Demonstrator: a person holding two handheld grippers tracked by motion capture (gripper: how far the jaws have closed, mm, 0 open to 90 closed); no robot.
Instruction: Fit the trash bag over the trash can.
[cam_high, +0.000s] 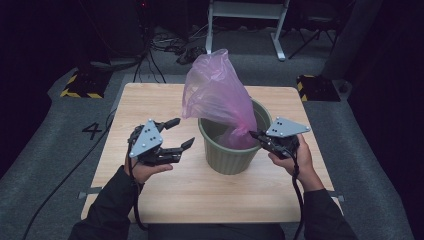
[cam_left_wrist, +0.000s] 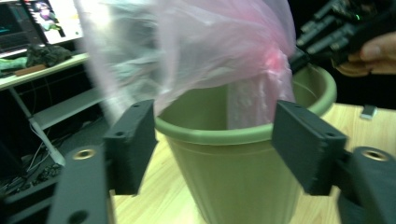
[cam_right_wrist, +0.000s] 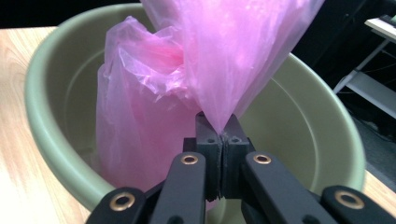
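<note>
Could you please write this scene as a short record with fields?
Surface: wooden table
Container: green bin, upright on the table
Bag: pink plastic bag, partly inside the bin, billowing above the rim
Right gripper: shut on an edge of the bag, over the bin's rim
Left gripper: open, empty, beside the bin

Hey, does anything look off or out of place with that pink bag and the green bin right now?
Yes: the thin pink plastic bag isn't lining the green plastic bin. It billows above the rim, only its lower part inside. The right gripper pinches one edge; the left gripper is open beside the bin.
</note>
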